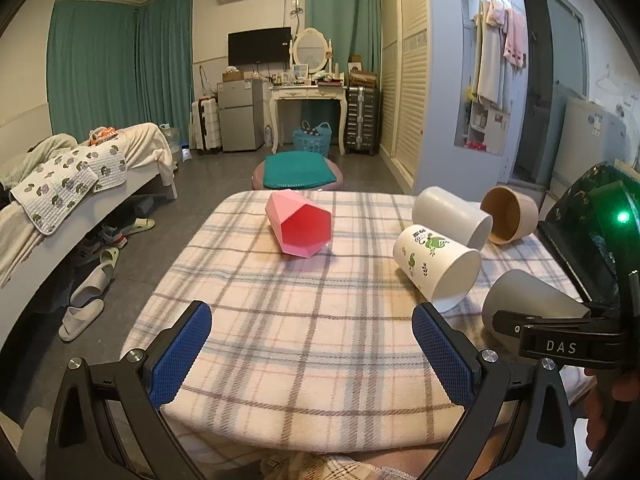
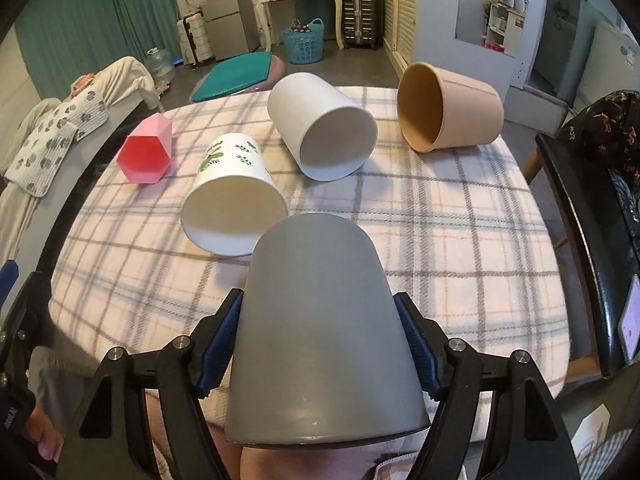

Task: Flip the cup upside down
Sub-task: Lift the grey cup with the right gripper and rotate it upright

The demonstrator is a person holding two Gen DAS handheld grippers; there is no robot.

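- Gripping the plain grey tapered cup [image 2: 320,328] by its two sides, the right tongs [image 2: 320,344] press their blue pads [image 2: 218,354] against the cup's wall near its wider end.
- The grey cup points its narrow closed base away from the camera, over the near edge of the worktop covered in a cream plaid cloth [image 2: 440,240]; its wide rim faces the holder.
- From the left wrist view the same grey cup [image 1: 528,300] shows at the right edge, clamped in the black right tongs [image 1: 532,330].
- The left tongs [image 1: 312,356] stand wide apart with nothing between the blue pads [image 1: 182,354], hovering above the near side of the cloth, well apart from the grey cup.
- Lying on their sides on the cloth: a pink faceted plastic cup [image 1: 300,226], a white paper cup with green leaf print [image 2: 234,196], a plain white cup [image 2: 322,128] and a brown kraft paper tub [image 2: 450,108].
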